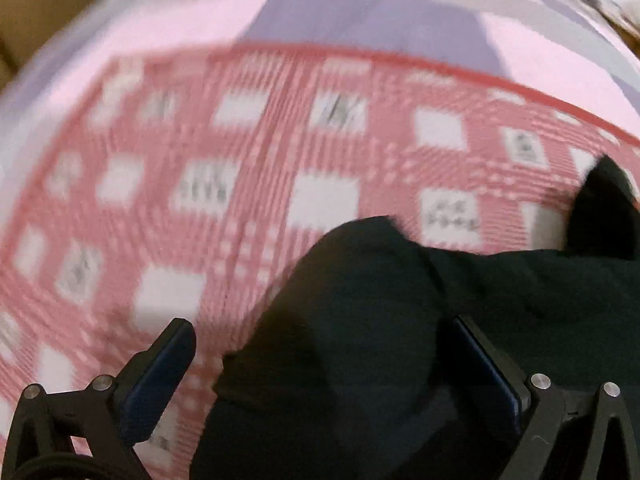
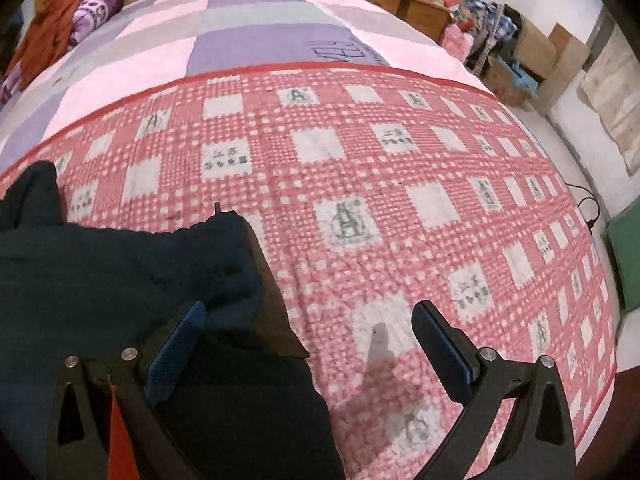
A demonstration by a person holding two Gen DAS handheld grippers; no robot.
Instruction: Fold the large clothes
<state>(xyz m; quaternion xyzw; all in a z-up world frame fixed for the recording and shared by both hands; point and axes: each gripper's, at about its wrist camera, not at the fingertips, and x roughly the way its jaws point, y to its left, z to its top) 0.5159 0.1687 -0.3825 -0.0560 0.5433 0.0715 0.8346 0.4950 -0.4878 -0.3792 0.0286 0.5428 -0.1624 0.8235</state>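
The dark garment (image 2: 120,264) lies bunched on the red and white checked blanket (image 2: 360,184), on the near left part of it in the right wrist view, and on the near right part (image 1: 400,320) in the left wrist view. Your left claw (image 1: 320,344) is spread wide, and the dark cloth sits between its two fingers; I cannot tell if a finger touches it, and the view is blurred. Your right claw (image 2: 310,324) is also spread wide and grips nothing. Its left finger (image 2: 176,352) is just beside the edge of the garment, and its right finger (image 2: 444,348) is above the bare blanket. The blanket covers the near part of the bed (image 2: 240,24), which has a sheet of pink, purple and grey squares. An orange cloth (image 2: 44,40) and a purple pillow (image 2: 96,10) lie at the far left corner. Cardboard boxes (image 2: 552,52) stand by the wall at the right.
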